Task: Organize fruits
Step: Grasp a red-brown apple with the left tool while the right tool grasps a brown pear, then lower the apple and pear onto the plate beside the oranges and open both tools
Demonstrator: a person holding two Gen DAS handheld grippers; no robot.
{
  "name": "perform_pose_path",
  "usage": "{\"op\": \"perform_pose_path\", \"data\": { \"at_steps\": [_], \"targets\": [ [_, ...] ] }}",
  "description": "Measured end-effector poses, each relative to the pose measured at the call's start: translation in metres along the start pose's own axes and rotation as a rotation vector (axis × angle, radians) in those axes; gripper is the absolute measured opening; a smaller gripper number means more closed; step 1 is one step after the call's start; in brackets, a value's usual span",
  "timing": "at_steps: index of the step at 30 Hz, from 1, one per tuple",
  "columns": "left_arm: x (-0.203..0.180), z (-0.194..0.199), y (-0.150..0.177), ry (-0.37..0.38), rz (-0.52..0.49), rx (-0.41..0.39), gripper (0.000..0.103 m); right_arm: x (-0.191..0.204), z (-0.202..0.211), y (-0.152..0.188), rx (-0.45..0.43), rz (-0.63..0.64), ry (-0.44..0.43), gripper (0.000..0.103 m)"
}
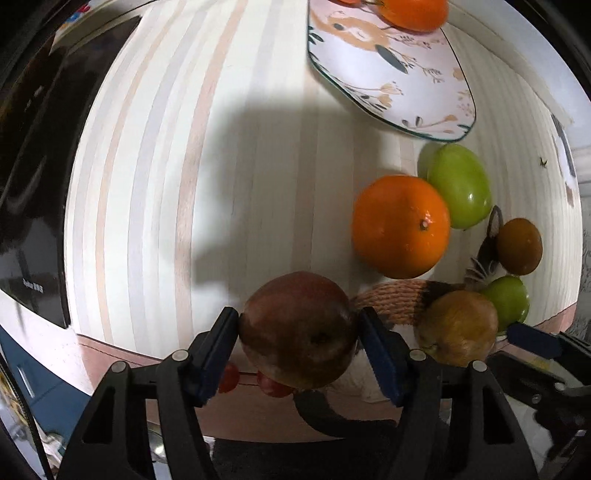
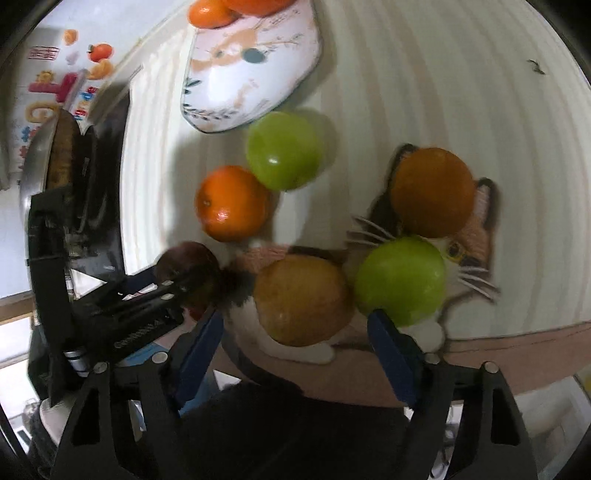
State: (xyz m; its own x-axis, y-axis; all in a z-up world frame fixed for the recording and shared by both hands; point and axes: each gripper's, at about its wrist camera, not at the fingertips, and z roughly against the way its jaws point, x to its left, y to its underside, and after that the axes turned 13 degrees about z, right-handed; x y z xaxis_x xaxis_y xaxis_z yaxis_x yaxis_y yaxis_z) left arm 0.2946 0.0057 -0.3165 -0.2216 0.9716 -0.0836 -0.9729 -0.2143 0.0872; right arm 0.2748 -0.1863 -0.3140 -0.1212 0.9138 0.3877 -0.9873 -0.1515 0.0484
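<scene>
We see a big striped table [image 1: 258,129] with fruit spread over it. Far away sits a flowery plate [image 1: 391,74], and orange fruit [image 1: 413,13] lies on it, so we think the plate is where the fruit should go.

Near us a cat-shaped mat [image 2: 476,225] lies under some of the fruit. A big orange [image 1: 400,225] rests just beside a green apple [image 1: 461,184], and both sit between us and the plate, so they may block a straight path.

Our left gripper [image 1: 299,332] squeezes a dark red apple [image 1: 297,328] between its blue pads, holding it near the table's close edge, maybe to carry it.

Our right gripper [image 2: 295,328] has its fingers spread wide around a yellow-brown apple [image 2: 303,299], not pinching it. Another green apple [image 2: 400,280] touches that one on the right, so the right finger has little room. A brown-orange fruit [image 2: 432,192] sits farther back on the mat.
</scene>
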Motion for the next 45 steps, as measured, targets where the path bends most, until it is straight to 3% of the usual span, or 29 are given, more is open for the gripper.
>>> {"op": "perform_pose_path", "data": {
  "at_steps": [7,13,17,25,34,45],
  "targets": [
    [0.010,-0.006,-0.006,0.020,0.020,-0.002,0.065,0.022,-0.021,0.000,0.070,0.095,0.079,0.080],
    [0.034,-0.003,-0.013,0.047,0.041,0.007,0.065,0.041,-0.030,-0.006,0.035,0.157,0.188,0.080],
    [0.038,-0.002,-0.015,0.049,0.040,0.006,0.065,0.050,-0.034,-0.009,0.005,0.197,0.241,0.070],
    [0.037,-0.007,-0.011,0.050,0.038,0.009,0.065,0.049,-0.045,-0.011,0.032,0.208,0.247,0.074],
    [0.028,-0.003,-0.012,0.023,0.023,0.001,0.065,0.047,-0.044,-0.007,-0.010,0.204,0.223,0.070],
    [0.017,0.041,-0.021,0.065,0.006,-0.060,0.065,0.041,-0.007,-0.012,-0.101,0.182,0.177,0.069]
  ]
}}
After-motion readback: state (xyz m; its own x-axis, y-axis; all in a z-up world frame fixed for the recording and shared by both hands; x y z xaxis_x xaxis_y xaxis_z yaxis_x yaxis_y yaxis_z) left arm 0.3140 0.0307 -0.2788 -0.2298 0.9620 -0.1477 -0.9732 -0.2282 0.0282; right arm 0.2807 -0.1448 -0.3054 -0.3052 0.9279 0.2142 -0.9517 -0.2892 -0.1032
